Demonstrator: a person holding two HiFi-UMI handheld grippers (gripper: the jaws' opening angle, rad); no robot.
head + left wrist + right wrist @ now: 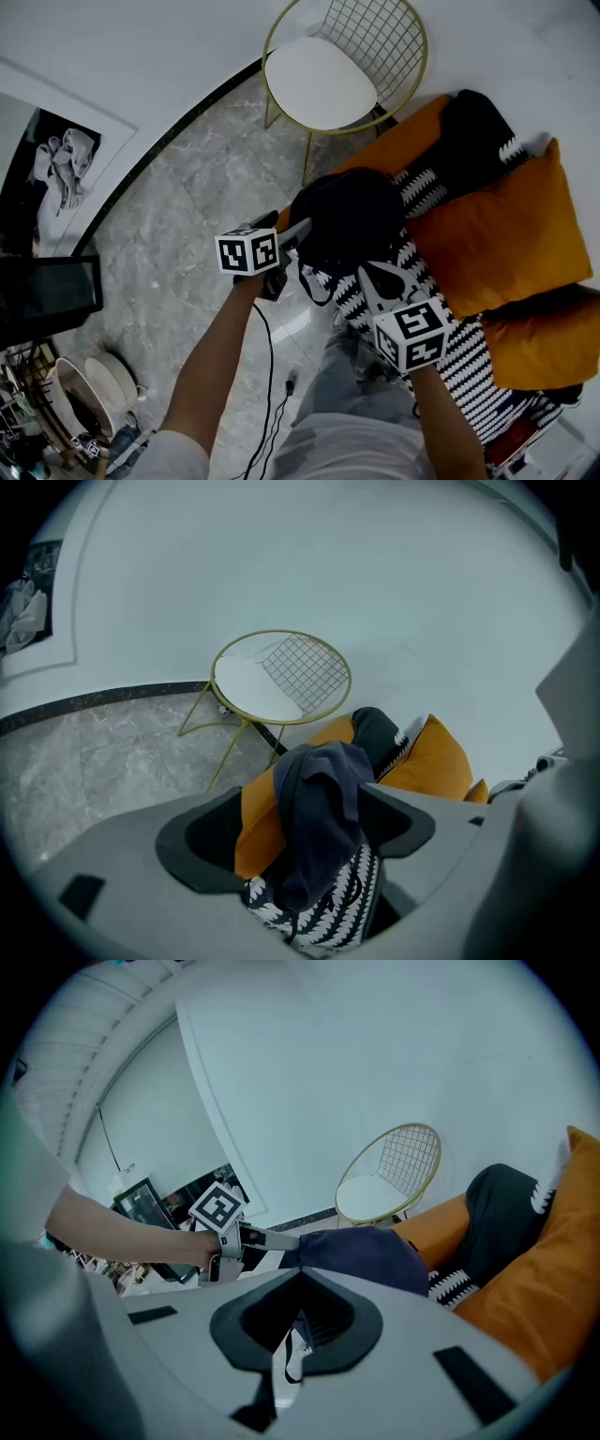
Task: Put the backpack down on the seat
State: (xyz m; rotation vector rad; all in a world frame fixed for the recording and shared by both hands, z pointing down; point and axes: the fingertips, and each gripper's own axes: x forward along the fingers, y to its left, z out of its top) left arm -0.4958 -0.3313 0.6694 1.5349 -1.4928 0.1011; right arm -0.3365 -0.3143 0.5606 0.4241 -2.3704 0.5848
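Observation:
The dark navy backpack [347, 217] sits at the front edge of the orange sofa seat [412, 141], on a black-and-white patterned blanket [469, 361]. My left gripper [298, 231] reaches in from the left. In the left gripper view its jaws stand wide open around the backpack's fabric [319, 799], and the left pad is clear of it. My right gripper [371, 277] comes from below, in front of the sofa. In the right gripper view it [300, 1277] is shut on a thin strap [294, 1352] of the backpack [375, 1251].
A gold wire chair [323, 80] with a white seat stands left of the sofa on the grey marble floor [197, 178]. Orange cushions [502, 234] and a black cushion [473, 141] lie along the sofa's back. A monitor [47, 295] is at far left.

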